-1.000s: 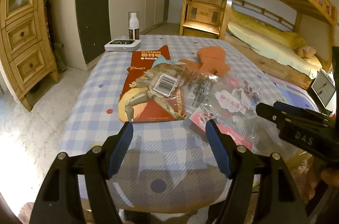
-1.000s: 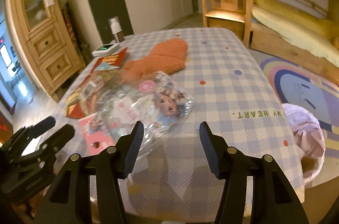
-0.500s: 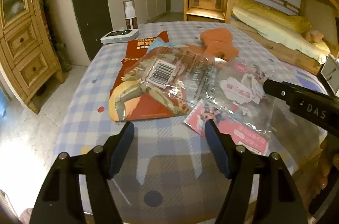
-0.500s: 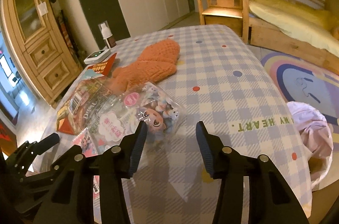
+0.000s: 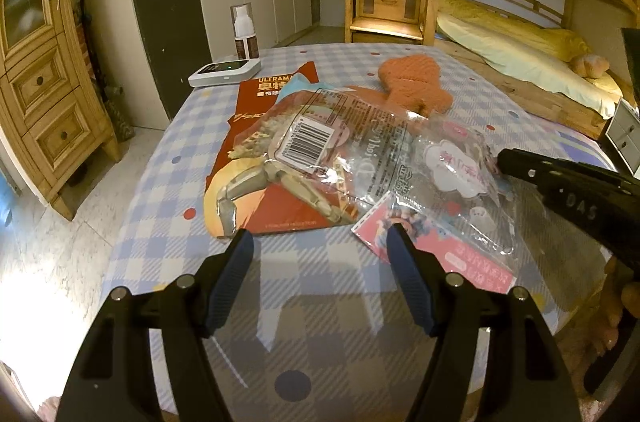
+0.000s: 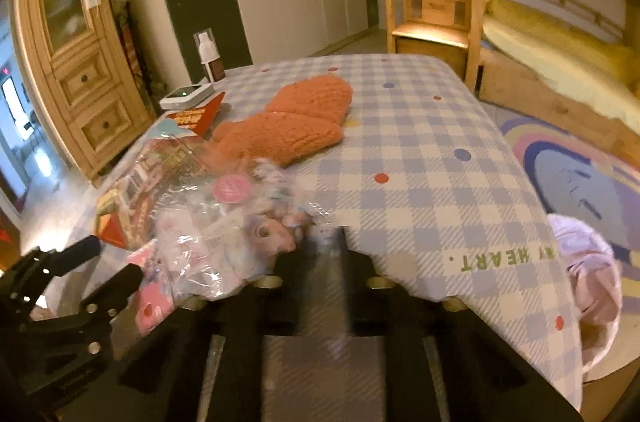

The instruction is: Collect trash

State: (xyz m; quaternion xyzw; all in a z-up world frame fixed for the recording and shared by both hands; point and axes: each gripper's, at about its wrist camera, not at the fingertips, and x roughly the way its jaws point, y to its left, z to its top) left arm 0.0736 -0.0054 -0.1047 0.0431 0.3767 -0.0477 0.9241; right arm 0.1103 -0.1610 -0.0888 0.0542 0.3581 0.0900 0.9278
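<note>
Holding, right gripper (image 6: 320,242): your jaws have just been closing and now stand pressed together at the near corner of the clear toy packet (image 6: 224,222); whether film is caught between them the blur hides.
Left gripper (image 5: 320,250): you hold it spread wide above the checked tablecloth (image 5: 320,342), nothing between the blue pads (image 5: 236,274).
Pink card (image 5: 432,246): it lies flat just beyond your left gripper's right pad.
Clear toy packet, contents: a big-eyed doll figure and a round pink sticker show through the film.
Barcode bag (image 5: 320,150): a jointed tan figure shows inside; it overlaps the red Ultraman sheet (image 5: 264,158).
Lined bin (image 6: 588,286): stands off the table's right edge; contents hidden.
Far end: orange knitted toy (image 5: 416,86), white device (image 5: 224,70), spray bottle (image 5: 244,30).
</note>
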